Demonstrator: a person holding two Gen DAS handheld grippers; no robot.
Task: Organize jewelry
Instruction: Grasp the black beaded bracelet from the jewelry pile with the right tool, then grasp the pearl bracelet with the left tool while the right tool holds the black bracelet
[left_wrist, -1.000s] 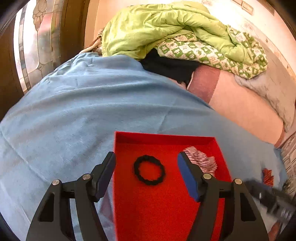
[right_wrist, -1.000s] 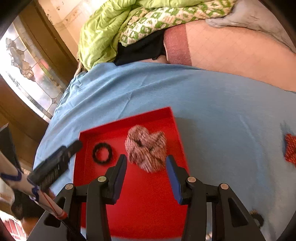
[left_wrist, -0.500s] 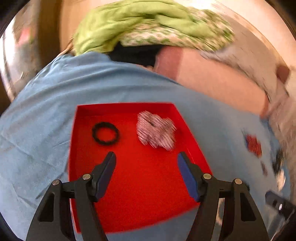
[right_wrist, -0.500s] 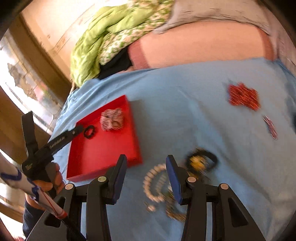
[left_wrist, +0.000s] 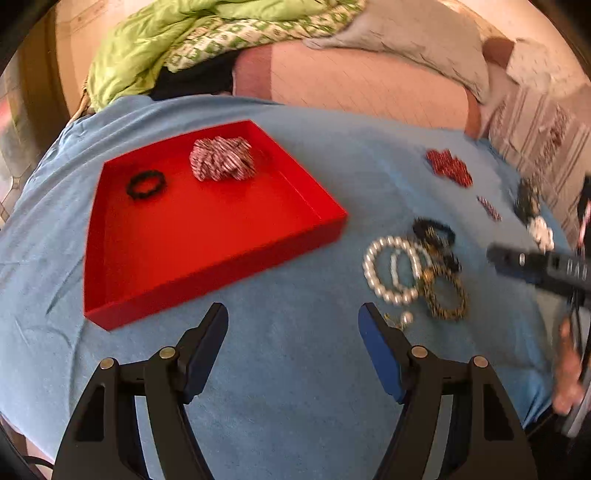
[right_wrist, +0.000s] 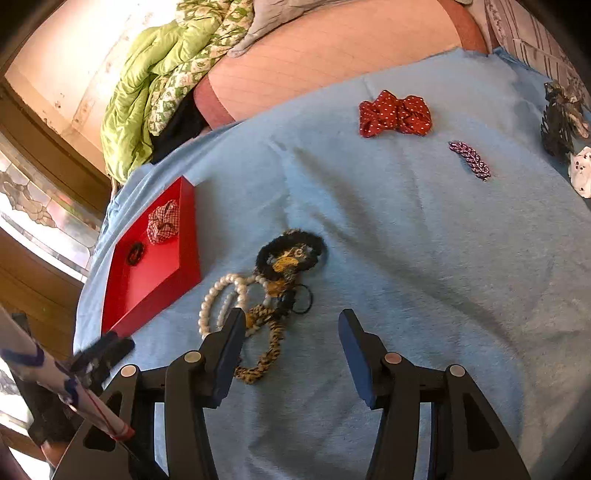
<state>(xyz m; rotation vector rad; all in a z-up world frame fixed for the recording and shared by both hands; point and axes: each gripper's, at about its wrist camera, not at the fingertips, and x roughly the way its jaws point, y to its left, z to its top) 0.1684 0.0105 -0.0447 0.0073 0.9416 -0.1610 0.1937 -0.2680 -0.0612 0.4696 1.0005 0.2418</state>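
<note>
Left gripper (left_wrist: 293, 343) and right gripper (right_wrist: 291, 345) look alike: black angular plastic frames with triangular cut-outs, round silver screws at the pivots, and blue pads (left_wrist: 376, 350) lining the fingers' inner faces.

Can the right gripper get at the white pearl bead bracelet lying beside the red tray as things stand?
Probably yes. The right gripper, jaws opening and empty, hangs just short of the white pearl bead bracelet on the blue cloth. Nothing covers it, but it tangles with the yellow-and-black braided band, which may come along.
</note>
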